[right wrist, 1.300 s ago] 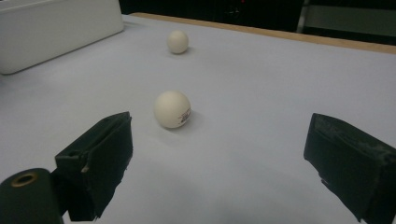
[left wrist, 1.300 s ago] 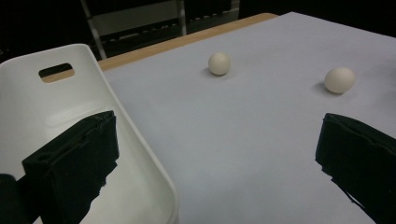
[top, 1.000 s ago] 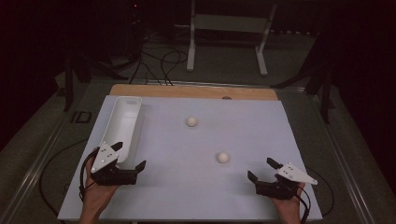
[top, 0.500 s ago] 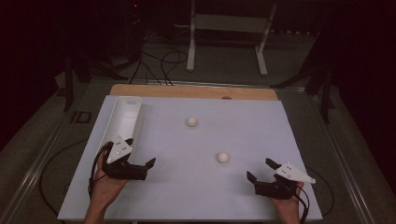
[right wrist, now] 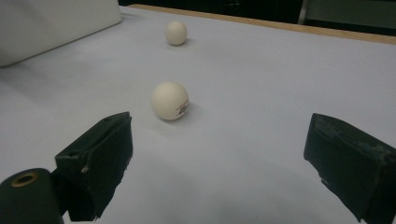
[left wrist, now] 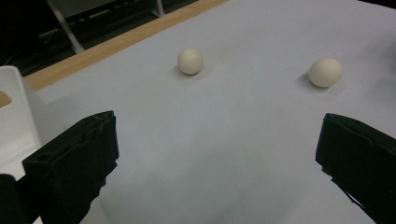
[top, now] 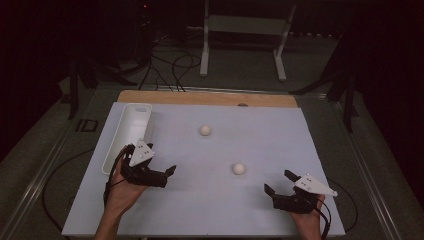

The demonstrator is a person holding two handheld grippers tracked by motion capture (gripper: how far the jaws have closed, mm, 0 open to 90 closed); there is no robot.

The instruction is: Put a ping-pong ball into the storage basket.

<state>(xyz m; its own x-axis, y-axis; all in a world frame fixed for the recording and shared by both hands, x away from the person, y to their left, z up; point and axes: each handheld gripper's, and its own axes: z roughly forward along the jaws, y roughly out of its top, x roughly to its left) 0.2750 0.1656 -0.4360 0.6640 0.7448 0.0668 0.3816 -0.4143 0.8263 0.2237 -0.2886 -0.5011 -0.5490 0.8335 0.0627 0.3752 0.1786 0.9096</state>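
Two white balls lie on the white table top (top: 210, 200). The far ball (top: 205, 130) (left wrist: 190, 61) (right wrist: 176, 32) sits mid-table, and the near ball (top: 239, 168) (left wrist: 325, 72) (right wrist: 170, 100) lies closer to me, with small dark print on it in the right gripper view. My left gripper (top: 167, 176) (left wrist: 215, 163) is open beside the tray's near end, pointing right toward the balls with nothing between its jaws. My right gripper (top: 278, 181) (right wrist: 219, 163) is open at the near right, aimed at the near ball a short way ahead.
A long white tray (top: 127, 135) (left wrist: 14, 116) (right wrist: 56, 23) stands along the table's left side. A wooden strip (top: 210, 98) borders the far edge. Cables and a metal stand (top: 245, 30) lie on the floor beyond.
My left gripper has moved forward and to the right from the near left edge and turned toward the balls. The right gripper has barely shifted. The balls have stayed put.
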